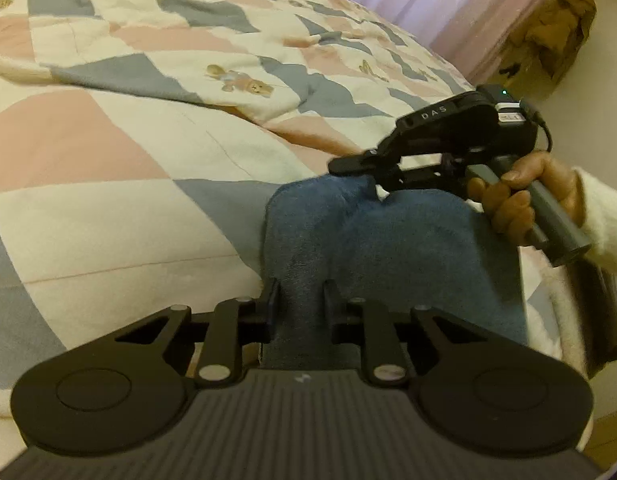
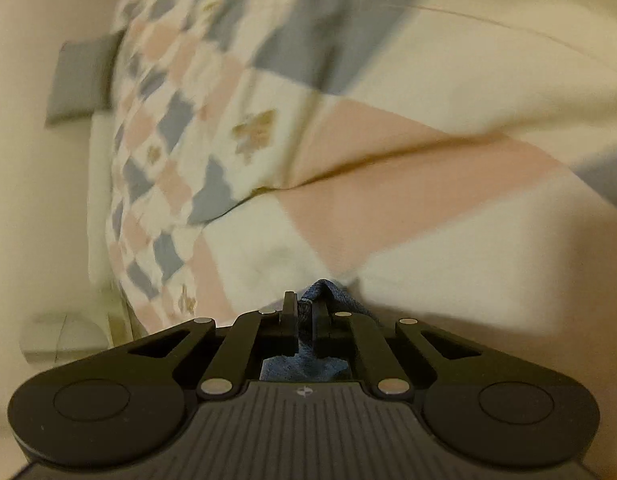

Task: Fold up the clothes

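Gripping blue cloth [image 1: 388, 248], both tongs pinch edges.

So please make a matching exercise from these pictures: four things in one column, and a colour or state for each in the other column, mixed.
Things:
1. blue cloth
2. quilt
3. sleeve
4. right tongs

Colour or state:
a. white and fluffy
b. shut on a fold of fabric
c. pink, grey and cream patches
d. held at two places

Pairs: 1-d, 2-c, 3-a, 4-b

A patchwork quilt [image 1: 156, 128] is covering the bed ahead of the tongs. Pale purple curtains [image 1: 448, 4] are hanging beyond it, glowing softly.
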Demonstrator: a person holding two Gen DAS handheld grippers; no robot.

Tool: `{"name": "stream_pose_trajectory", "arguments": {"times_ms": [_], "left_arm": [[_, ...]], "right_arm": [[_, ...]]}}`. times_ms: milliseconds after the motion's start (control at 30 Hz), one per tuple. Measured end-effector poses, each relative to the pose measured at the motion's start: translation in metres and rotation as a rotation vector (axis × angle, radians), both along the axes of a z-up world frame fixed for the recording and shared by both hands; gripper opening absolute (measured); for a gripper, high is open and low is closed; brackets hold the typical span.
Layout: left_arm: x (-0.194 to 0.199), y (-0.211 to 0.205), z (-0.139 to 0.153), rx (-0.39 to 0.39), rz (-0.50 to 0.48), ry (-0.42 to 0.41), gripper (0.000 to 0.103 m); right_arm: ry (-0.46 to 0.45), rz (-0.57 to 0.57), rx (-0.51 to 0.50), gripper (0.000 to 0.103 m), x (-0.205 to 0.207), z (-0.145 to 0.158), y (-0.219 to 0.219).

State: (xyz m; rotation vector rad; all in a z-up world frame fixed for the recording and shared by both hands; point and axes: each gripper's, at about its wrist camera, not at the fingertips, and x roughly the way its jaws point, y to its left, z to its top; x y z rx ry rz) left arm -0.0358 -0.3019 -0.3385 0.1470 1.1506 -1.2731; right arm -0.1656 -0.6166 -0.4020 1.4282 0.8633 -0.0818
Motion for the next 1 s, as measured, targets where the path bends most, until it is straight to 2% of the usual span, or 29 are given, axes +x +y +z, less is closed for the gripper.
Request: {"name": "stream_pose_trajectory", "arguments": {"times_ms": [33,67,100,133,167,300,400,500,533,567,633,733,833,900,1000], "left_arm": [[0.005,0.007,0.001,0.008,0.023,0.042,0.022],[0.009,0.014,0.001,0.017,0.049,0.079,0.022],[0.013,0.021,0.002,0.023,0.075,0.110,0.022],[0.015,0.028,0.002,0.028,0.096,0.132,0.022],[0.016,0.034,0.004,0.033,0.111,0.142,0.022],[0.013,0.044,0.013,0.049,0.122,0.131,0.022],[0.008,0.040,0.009,0.063,0.106,0.137,0.022],[0.003,0.035,0.003,0.078,0.083,0.120,0.023],[0.001,0.035,0.003,0.079,0.076,0.111,0.024],[0.001,0.035,0.004,0.079,0.070,0.102,0.024],[-0.001,0.036,0.005,0.081,0.057,0.088,0.024],[-0.002,0.036,0.005,0.082,0.032,0.071,0.026],[0.000,0.035,0.009,0.082,0.008,0.056,0.026],[0.004,0.032,0.015,0.067,-0.005,0.040,0.025],[0.018,0.020,0.032,0.001,-0.009,0.019,0.025]], "right_arm": [[-0.010,0.002,0.048,0.015,0.003,0.001,-0.004],[-0.021,0.005,0.060,0.029,0.004,0.006,-0.008],[-0.043,0.022,0.034,0.039,0.002,0.016,-0.012],[-0.065,0.050,-0.006,0.059,-0.003,0.028,-0.015],[-0.071,0.070,-0.046,0.061,-0.011,0.039,-0.017],[-0.081,0.107,-0.149,0.060,-0.055,0.068,-0.009],[-0.115,0.150,-0.235,0.060,-0.087,0.081,0.011],[-0.128,0.235,-0.352,0.060,-0.089,0.085,0.024],[-0.138,0.271,-0.385,0.058,-0.086,0.085,0.026],[-0.150,0.306,-0.408,0.047,-0.082,0.084,0.027],[-0.168,0.327,-0.404,0.038,-0.081,0.080,0.025],[-0.223,0.305,-0.342,0.040,-0.095,0.076,0.010],[-0.222,0.274,-0.310,0.036,-0.114,0.073,-0.009],[-0.229,0.299,-0.310,0.034,-0.119,0.075,-0.013],[-0.218,0.395,-0.355,0.033,-0.115,0.081,-0.008]]}}
